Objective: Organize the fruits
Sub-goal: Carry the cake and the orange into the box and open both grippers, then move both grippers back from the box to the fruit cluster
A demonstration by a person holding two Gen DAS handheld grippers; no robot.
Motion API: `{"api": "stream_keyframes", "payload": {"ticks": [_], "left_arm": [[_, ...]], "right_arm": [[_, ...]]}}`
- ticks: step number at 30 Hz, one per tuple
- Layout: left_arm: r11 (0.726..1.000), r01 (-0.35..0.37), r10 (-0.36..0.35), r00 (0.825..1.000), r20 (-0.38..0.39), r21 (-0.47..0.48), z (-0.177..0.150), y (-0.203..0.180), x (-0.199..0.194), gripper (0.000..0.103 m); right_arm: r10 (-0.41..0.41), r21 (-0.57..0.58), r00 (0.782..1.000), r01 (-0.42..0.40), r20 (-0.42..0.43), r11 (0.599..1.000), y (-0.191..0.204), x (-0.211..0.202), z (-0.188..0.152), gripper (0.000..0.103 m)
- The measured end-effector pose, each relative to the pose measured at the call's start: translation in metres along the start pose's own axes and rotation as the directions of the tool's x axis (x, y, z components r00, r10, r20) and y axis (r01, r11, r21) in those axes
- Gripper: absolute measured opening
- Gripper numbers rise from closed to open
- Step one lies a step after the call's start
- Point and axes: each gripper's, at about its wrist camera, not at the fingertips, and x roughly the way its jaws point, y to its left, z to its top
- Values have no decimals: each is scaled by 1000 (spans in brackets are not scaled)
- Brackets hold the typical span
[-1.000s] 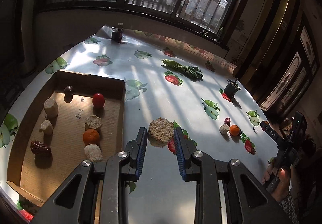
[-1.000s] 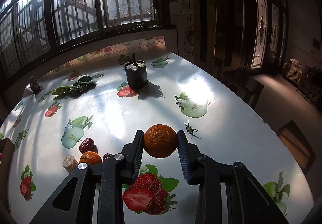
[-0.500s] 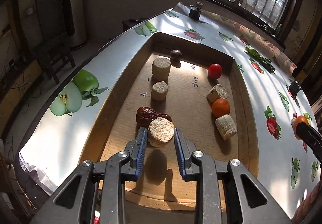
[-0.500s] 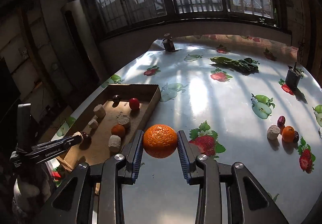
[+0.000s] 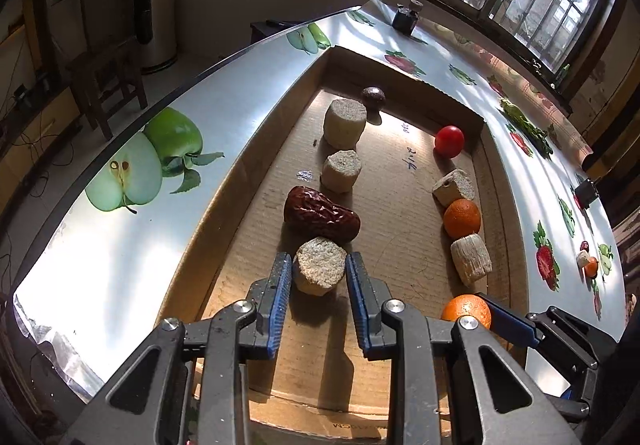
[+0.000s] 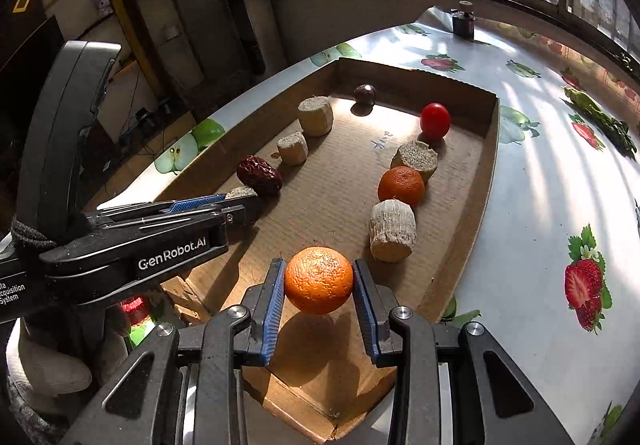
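Cardboard tray (image 5: 224, 205): left fingers (image 5: 280, 281) clamp corn chunk (image 5: 319, 271) against date (image 5: 320, 215); right fingers (image 6: 276, 293) clamp orange (image 6: 319, 279).

We hold the left hand-held gripper (image 5: 319, 277) tilted steeply downward at the lower centre of its own view, its blue pads pressed against a pale cylindrical chunk (image 5: 319, 271). In the right wrist view it reaches in from the left edge. Our right hand-held gripper (image 6: 319, 285) also points downward, its jaws clamped on an orange (image 6: 319, 280); its tip shows at the lower right of the left view.
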Motion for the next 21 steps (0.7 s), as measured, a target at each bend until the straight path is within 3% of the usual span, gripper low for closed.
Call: {"api": "stream_keyframes", "payload": {"ticks": [5,10,12,17,21], "left_arm": [[999,34,-34,999,32,-25,3,1,-14,40],[998,57,-54,996,76,-28,6,-3,-30,47],[997,69,-67,994,84,-23,7,-6,-35,48],[993,113,-114,990,86,15,6,-22,-41,49],[988,139,-144,986,80,66,6,-46,-43,51]], "right_arm": [[-13,-17,1000,12,-2,1000,1,6,1,38],[-4,7,999,3,48,1000,-2,-12,3,56],[-9,24,997,7,77,1000,-5,-25,2,56],[-16,148,989,-6,144,989,-26,-61,-11,56],[-79,273,974,18,212,962,-54,-93,-35,60]]}}
